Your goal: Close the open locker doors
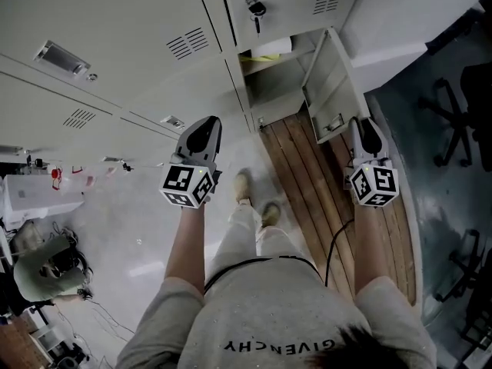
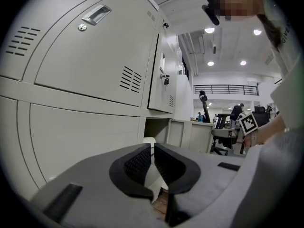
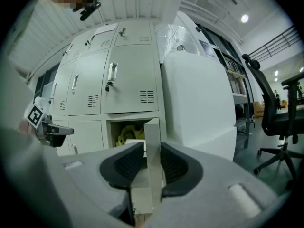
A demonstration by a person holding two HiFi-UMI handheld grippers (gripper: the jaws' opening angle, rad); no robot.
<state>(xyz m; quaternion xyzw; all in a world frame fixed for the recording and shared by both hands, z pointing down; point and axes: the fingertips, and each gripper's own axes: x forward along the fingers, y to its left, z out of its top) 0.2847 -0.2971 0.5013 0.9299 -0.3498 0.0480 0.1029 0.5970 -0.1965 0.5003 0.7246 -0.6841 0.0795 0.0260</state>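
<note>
The bottom locker's grey door [image 1: 329, 83] stands swung out toward me, and its compartment [image 1: 269, 75] shows yellow and white things inside [image 3: 127, 134]. In the right gripper view the door's free edge [image 3: 152, 146] stands upright between the two pads. My right gripper [image 3: 153, 163] is shut on that edge, and in the head view this gripper [image 1: 361, 127] sits at the door's near end. My left gripper [image 1: 206, 127] hovers in front of the closed lockers [image 1: 115, 75] left of the opening. Its pads are a narrow slit apart, so the left gripper [image 2: 152, 161] holds nothing.
A wooden slatted platform [image 1: 307, 191] lies on the floor before the open locker, and a black cable [image 1: 335, 244] runs across it. A large white block [image 3: 199, 103] stands right of the lockers. Office chairs [image 1: 461, 121] are at the right and clutter [image 1: 38, 206] at the left. Keys [image 1: 257, 10] hang in the locker above.
</note>
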